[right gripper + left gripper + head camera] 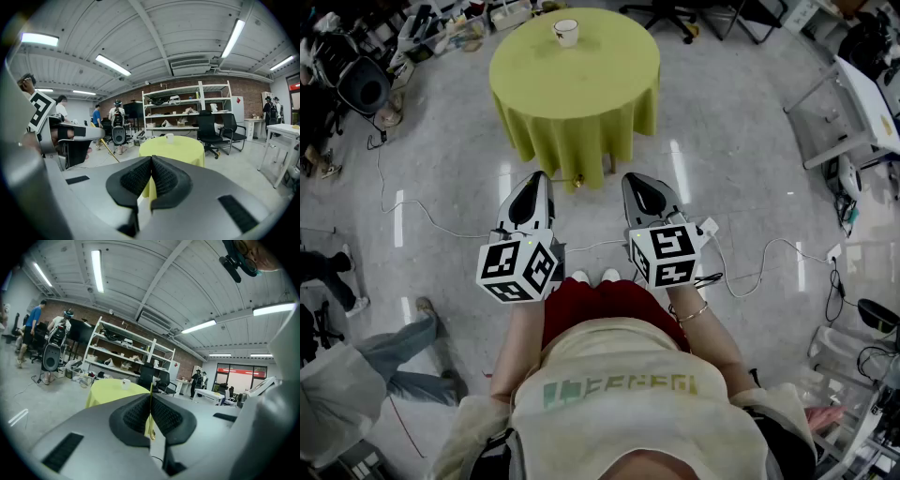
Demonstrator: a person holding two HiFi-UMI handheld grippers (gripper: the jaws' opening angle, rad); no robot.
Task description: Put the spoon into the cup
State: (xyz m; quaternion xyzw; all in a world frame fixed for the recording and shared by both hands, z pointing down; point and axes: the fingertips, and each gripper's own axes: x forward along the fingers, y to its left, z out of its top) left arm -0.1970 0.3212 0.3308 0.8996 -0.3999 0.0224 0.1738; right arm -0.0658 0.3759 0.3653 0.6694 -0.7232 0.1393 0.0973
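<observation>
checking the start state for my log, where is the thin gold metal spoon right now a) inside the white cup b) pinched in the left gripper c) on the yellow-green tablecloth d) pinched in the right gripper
b: the left gripper is shut on the thin gold metal spoon, seen edge-on between its jaws, away from the white cup on the round yellow-green-clothed table.

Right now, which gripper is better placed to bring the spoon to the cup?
Left. The left gripper is shut on the thin golden spoon, while the right gripper is shut on nothing. The cup stands on the yellow-green table ahead, about equally far from both.
</observation>
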